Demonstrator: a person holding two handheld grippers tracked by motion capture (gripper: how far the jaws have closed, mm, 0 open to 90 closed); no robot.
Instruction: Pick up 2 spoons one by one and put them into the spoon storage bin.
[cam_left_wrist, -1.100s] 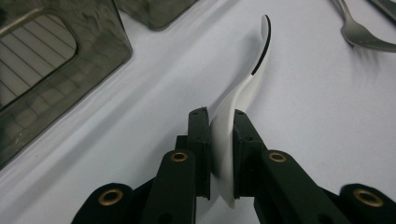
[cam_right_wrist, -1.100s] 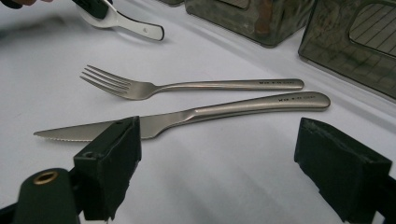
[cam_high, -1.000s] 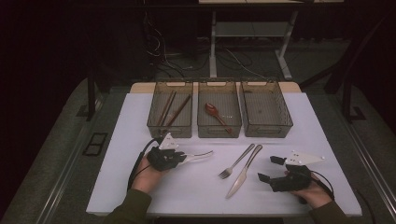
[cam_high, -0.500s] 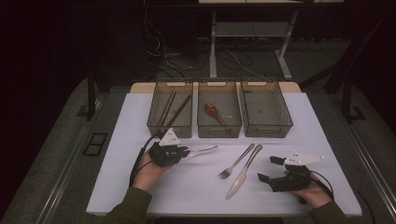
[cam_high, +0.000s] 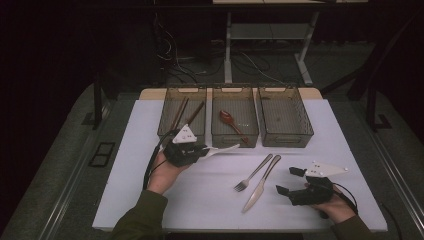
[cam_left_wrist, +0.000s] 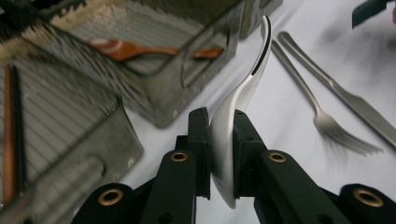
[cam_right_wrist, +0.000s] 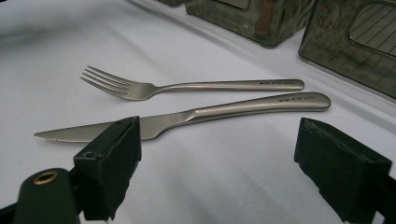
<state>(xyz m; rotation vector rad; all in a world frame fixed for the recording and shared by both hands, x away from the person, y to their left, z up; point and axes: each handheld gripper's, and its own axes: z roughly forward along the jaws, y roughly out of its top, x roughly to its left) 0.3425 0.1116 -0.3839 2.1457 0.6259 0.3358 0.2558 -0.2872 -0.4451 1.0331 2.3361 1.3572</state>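
My left gripper (cam_high: 202, 151) is shut on a silver spoon (cam_high: 223, 148), lifted off the white tabletop just in front of the left and middle bins. In the left gripper view the spoon (cam_left_wrist: 240, 93) stands edge-on, squeezed between both pads (cam_left_wrist: 200, 135), its far end pointing at the fork. My right gripper (cam_high: 286, 180) rests open near the table's front right, nothing between its fingers. A fork (cam_high: 255, 173) and a knife (cam_high: 261, 183) lie side by side just left of it. In the right gripper view the knife (cam_right_wrist: 210, 112) and fork (cam_right_wrist: 187, 87) lie beyond the open jaws.
Three clear bins stand in a row at the back: the left bin (cam_high: 166, 116) holds chopsticks, the middle bin (cam_high: 235, 136) a reddish wooden spoon (cam_high: 231, 122), and the right bin (cam_high: 300, 120) looks bare. The white table (cam_high: 200, 200) ends near my forearms.
My left gripper has risen and moved away from me toward the bins, carrying the spoon. The right gripper, fork and knife have kept still.
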